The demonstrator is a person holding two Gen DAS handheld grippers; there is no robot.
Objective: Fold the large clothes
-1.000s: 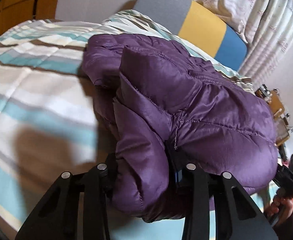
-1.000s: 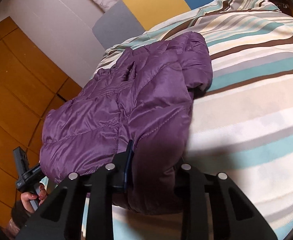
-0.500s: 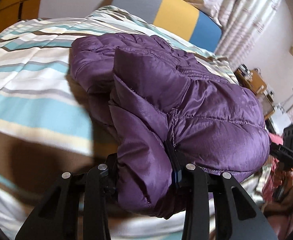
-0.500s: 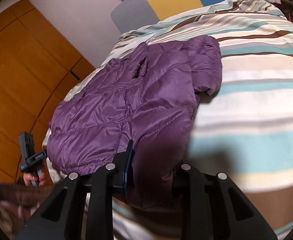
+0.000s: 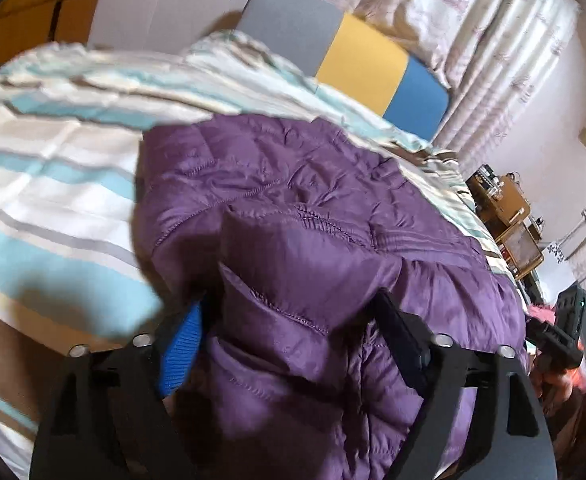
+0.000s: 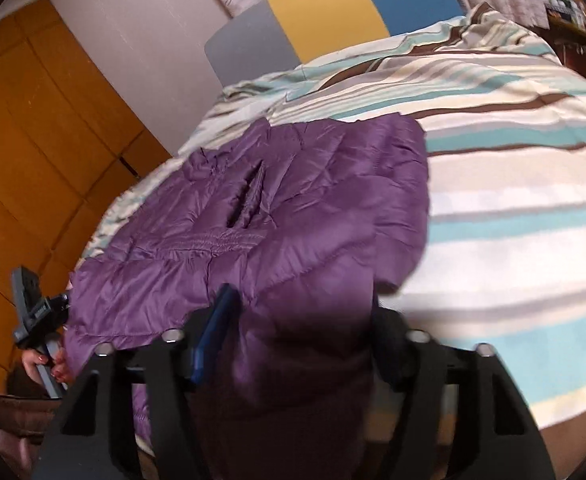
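With the puffy purple quilted jacket [image 5: 333, 220] folded on the striped bed cover [image 5: 53, 184], the left gripper [image 5: 289, 320] and right gripper [image 6: 301, 320] have just been opening, jaws spread around its near hem; next, probably withdraw clear.

Glossy quilted purple jacket [image 5: 333, 208] (nylon-like), matt striped cotton bedspread [image 5: 53, 168], black plastic claw [image 5: 293, 340]

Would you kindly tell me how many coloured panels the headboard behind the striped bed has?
3: a grey panel at the left, a yellow panel in the middle, a blue panel at the right; bedding hides their lower parts.
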